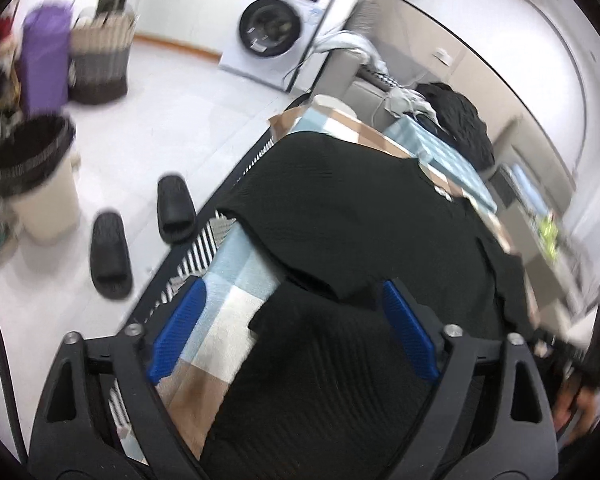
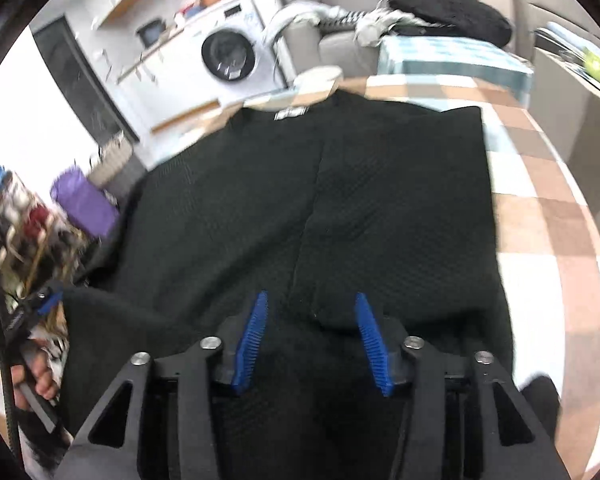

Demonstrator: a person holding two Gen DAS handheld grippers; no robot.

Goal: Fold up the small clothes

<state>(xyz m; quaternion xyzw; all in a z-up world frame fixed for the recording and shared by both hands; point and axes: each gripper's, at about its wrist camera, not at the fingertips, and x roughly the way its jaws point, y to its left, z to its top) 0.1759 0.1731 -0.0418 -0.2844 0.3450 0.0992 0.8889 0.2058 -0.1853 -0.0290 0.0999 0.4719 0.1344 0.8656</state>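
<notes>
A black textured shirt (image 2: 340, 200) lies spread on a checked tablecloth (image 2: 540, 240), collar and label at the far side, its right side folded inward along a vertical crease. It also shows in the left wrist view (image 1: 360, 208), one part folded over. My left gripper (image 1: 292, 292) is open over the shirt's edge and the checked cloth (image 1: 236, 280), its blue pads wide apart. My right gripper (image 2: 312, 300) is open just above the shirt's near hem. Neither holds anything. The left gripper also shows at the left edge of the right wrist view (image 2: 40, 304).
A washing machine (image 1: 276, 28) stands at the back. A bin (image 1: 40, 176), two black slippers (image 1: 112, 256), a purple bag (image 1: 46, 60) and a woven basket (image 1: 100, 60) are on the floor to the left. A pile of dark clothes (image 2: 452, 8) lies on a sofa beyond the table.
</notes>
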